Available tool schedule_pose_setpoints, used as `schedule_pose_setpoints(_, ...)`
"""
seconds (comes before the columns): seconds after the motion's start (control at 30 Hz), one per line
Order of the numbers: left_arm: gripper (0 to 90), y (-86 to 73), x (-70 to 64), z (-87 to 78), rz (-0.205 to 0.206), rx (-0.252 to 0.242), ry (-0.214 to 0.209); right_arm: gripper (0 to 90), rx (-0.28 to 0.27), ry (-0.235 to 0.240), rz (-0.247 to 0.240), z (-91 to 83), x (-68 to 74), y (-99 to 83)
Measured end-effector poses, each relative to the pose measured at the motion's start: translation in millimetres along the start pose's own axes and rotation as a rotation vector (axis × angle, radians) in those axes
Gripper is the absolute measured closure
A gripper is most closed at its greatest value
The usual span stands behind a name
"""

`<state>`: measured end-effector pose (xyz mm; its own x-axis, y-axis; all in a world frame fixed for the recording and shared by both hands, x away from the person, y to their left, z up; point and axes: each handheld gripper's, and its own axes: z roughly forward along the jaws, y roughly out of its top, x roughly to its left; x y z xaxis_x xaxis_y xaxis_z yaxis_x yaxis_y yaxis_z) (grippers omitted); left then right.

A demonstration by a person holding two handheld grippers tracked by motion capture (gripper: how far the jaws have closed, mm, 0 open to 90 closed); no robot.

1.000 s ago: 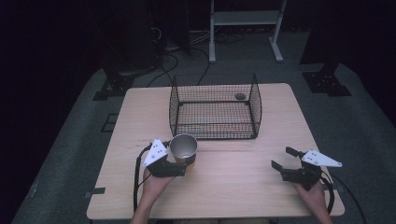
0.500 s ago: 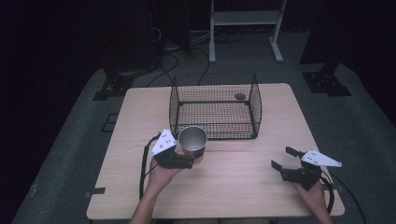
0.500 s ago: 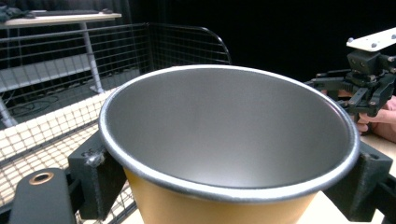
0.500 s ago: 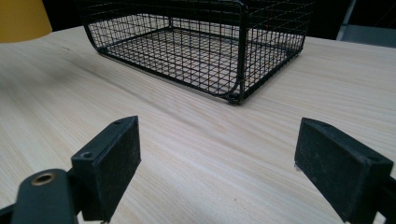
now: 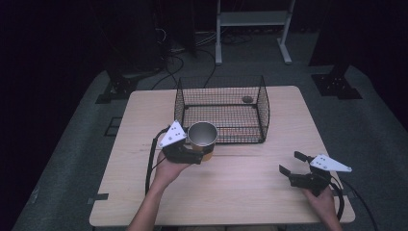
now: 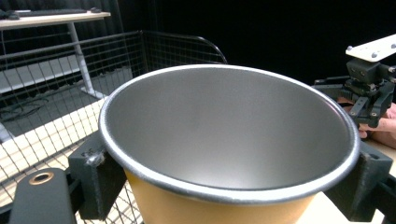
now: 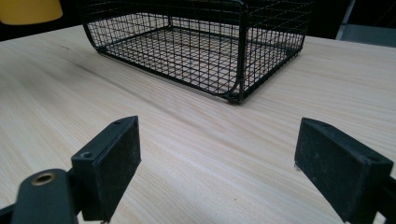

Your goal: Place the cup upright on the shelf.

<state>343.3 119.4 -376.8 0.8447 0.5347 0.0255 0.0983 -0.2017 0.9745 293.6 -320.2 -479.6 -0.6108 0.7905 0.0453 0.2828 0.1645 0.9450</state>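
Clamping empty yellow cup (image 5: pixel 202 137), left gripper (image 5: pixel 192 155) beside wire basket (image 5: pixel 262 103); right gripper (image 5: pixel 294 164) spread.

A black wire basket (image 5: pixel 221 111) stands on the wooden table (image 5: pixel 144 110) near its far edge, roughly midway between the left and right edges, with a small dark round object (image 5: pixel 247 99) lying inside at the basket's far right corner. Beyond the far edge, a white metal frame (image 5: pixel 251 19) stands on the grey floor mat (image 5: pixel 375 120), with black cables (image 5: pixel 178 45) trailing on the floor to its left. Dark stand bases rest on the mat off the table's far left corner (image 5: pixel 115 89) and far right corner (image 5: pixel 336 85).
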Motion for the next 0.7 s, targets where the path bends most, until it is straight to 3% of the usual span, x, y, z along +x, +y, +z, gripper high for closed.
schedule_pose_setpoints(0.2, 13.1, 10.2, 7.4, 8.6, -0.007, 0.022, -0.022, 13.4, 0.001, 0.0, 0.0, 0.1, 0.4, 0.1)
schedule_pose_setpoints(0.7, 13.1, 40.5, 20.3, 24.1, 0.034, 0.028, -0.046, 13.4, 0.001, 0.002, -0.002, 0.1, 0.3, 0.2)
